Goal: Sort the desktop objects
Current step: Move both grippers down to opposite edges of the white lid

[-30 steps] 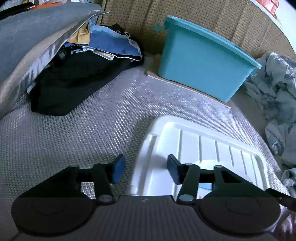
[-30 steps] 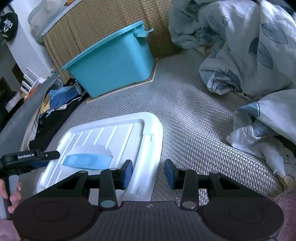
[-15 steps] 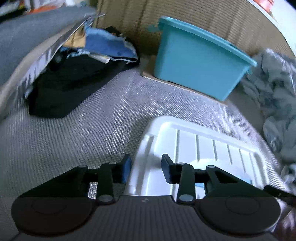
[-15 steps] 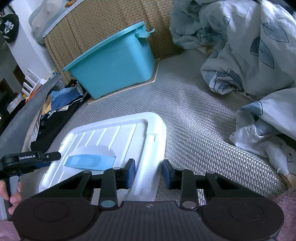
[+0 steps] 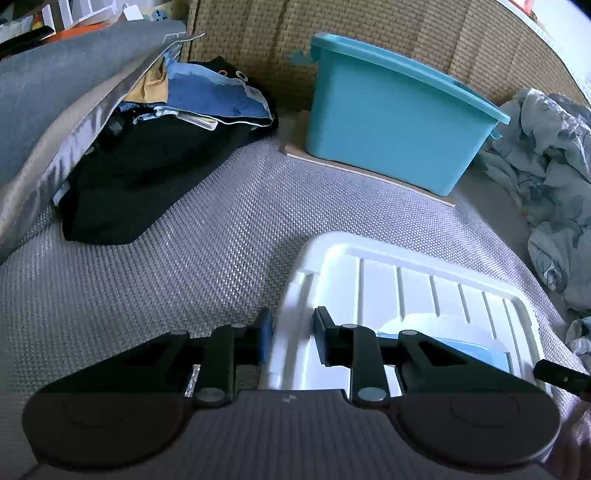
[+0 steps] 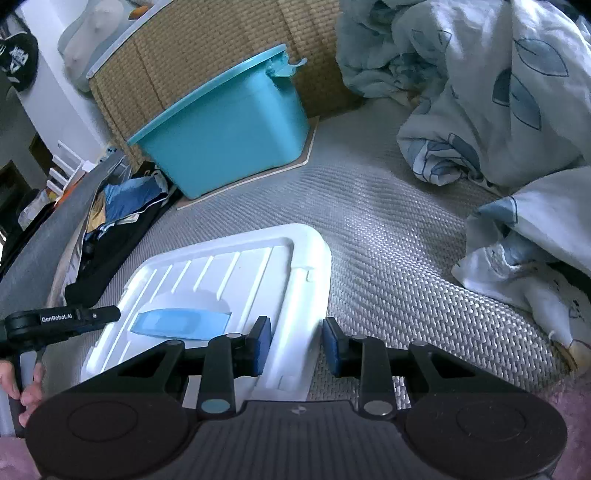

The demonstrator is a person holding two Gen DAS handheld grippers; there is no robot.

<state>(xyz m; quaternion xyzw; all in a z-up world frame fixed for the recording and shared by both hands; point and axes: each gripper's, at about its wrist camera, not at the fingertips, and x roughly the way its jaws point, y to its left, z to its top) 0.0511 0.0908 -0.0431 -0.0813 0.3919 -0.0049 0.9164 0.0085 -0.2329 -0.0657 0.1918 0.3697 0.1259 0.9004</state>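
Note:
A white ribbed lid (image 5: 406, 295) with a light blue label lies on the grey woven mat; it also shows in the right wrist view (image 6: 229, 273). My left gripper (image 5: 291, 338) straddles the lid's left rim, one finger outside, one on top, pads close to the plastic. My right gripper (image 6: 297, 345) straddles the lid's right rim the same way. A teal storage bin (image 5: 391, 125) stands open at the back on a thin board; it also shows in the right wrist view (image 6: 225, 125).
A heap of dark and blue clothes (image 5: 155, 147) lies at the left under a grey cushion (image 5: 55, 96). A crumpled leaf-print quilt (image 6: 498, 110) fills the right side. A wicker panel (image 5: 369, 29) backs the bin. The left gripper's handle (image 6: 62, 319) shows beside the lid.
Both grippers have narrowed around the lid's opposite rims. The left gripper has shifted slightly so the rim sits between its fingers. The lid has not visibly moved.

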